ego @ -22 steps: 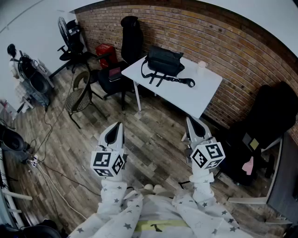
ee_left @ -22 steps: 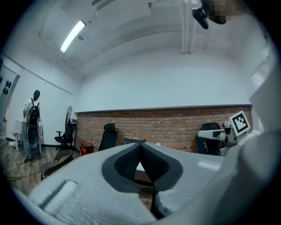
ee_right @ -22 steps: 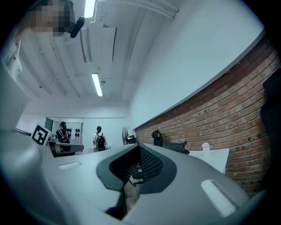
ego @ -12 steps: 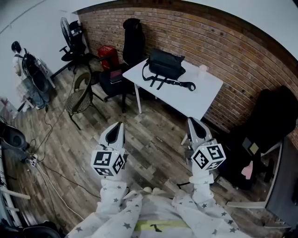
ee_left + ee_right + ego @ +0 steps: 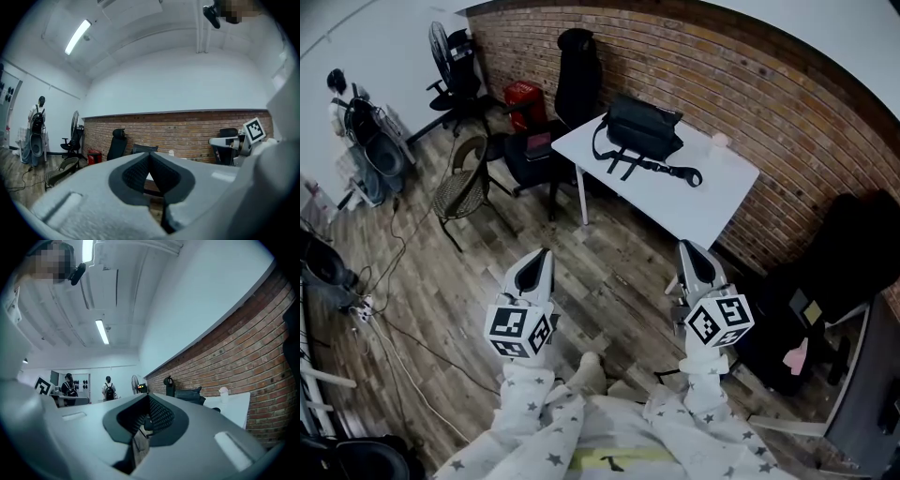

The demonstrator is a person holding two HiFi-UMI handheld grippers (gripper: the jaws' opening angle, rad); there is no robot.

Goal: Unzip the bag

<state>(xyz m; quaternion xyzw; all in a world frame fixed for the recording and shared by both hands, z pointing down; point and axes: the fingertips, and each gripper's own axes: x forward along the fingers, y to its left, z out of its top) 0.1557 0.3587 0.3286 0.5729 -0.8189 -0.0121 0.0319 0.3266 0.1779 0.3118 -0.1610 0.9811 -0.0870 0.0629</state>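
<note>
White star-print sleeves [image 5: 530, 412] occupy the bottom centre of the head view. Each sleeve ends at a marker cube [image 5: 518, 328], one at lower left and one at lower right.

Ahead of these, the left hand-held gripper [image 5: 540, 255] and the right hand-held gripper [image 5: 686, 249] point level toward the top of the frame. They are side by side and apart from each other. In each gripper view the dark ribbed pads [image 5: 133, 174] are pressed together at the tips, with nothing between them.

Wood-plank floor [image 5: 619, 281] lies beneath both units. A wicker chair [image 5: 461, 187] stands on it at centre left.

Beyond the floor gap, the white bench [image 5: 722, 197] sits in the upper centre of the frame, well apart from both units.

The black bag [image 5: 645, 127] rests on the upper-left end of the bench. Its strap [image 5: 661, 169] trails toward the lower right across the bench top. Whether the zip is open or closed cannot be determined.

A small cup [image 5: 719, 141] stands on the bench to the right of the bag, near the far edge.

A black office chair [image 5: 579, 61] stands past the bench's left end, against the brick wall [image 5: 787, 103].
</note>
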